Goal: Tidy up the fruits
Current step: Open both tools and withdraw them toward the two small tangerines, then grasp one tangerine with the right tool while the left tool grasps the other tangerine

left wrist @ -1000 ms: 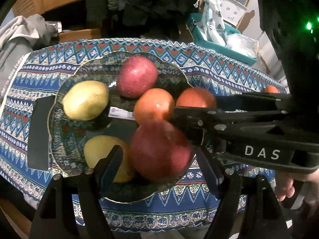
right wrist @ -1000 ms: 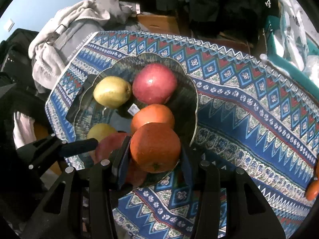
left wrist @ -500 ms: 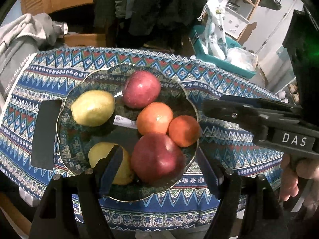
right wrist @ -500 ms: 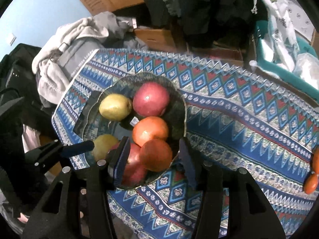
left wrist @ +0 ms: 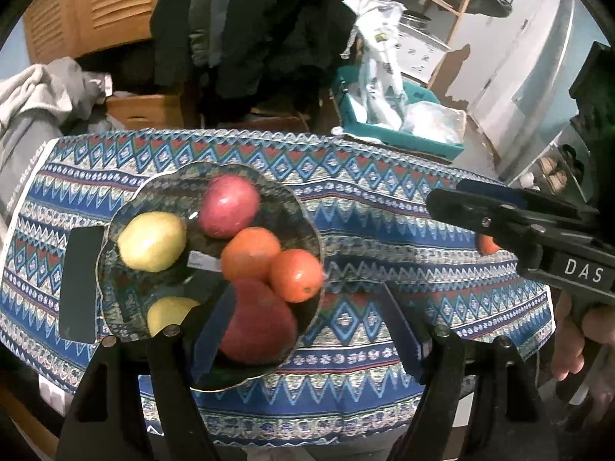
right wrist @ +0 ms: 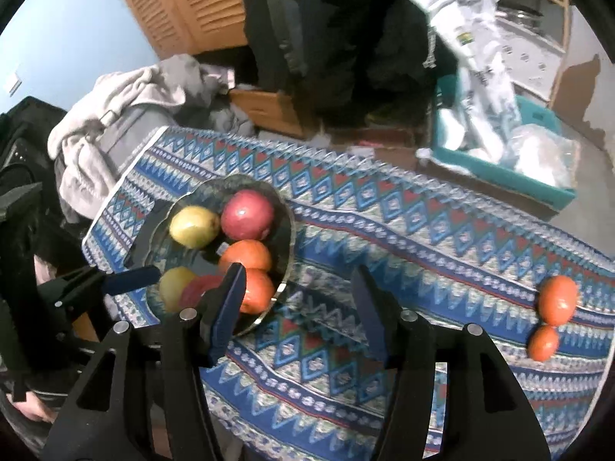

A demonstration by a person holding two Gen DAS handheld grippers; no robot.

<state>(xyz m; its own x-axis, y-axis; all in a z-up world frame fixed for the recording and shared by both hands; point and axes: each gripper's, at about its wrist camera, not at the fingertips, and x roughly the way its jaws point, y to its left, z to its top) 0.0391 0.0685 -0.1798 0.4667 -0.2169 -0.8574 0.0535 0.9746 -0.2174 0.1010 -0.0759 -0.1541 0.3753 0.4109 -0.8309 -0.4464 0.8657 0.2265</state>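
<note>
Glass plate (right wrist: 286, 207) left of centre on the patterned tabletop (right wrist: 423, 238) holds six fruits; two oranges (right wrist: 557, 299) lie loose at right edge. Right gripper (right wrist: 298, 307) jaws opening, empty, over cloth beside plate. Left gripper (left wrist: 303, 330) partly open, holding nothing, its finger overlapping the near red apple (left wrist: 257, 322); teal bin (right wrist: 499, 169) upper right.

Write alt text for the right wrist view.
The right gripper, opening and empty, hangs over a patterned tablecloth beside a glass plate of apples, pears and oranges. Two more oranges lie far right.
</note>
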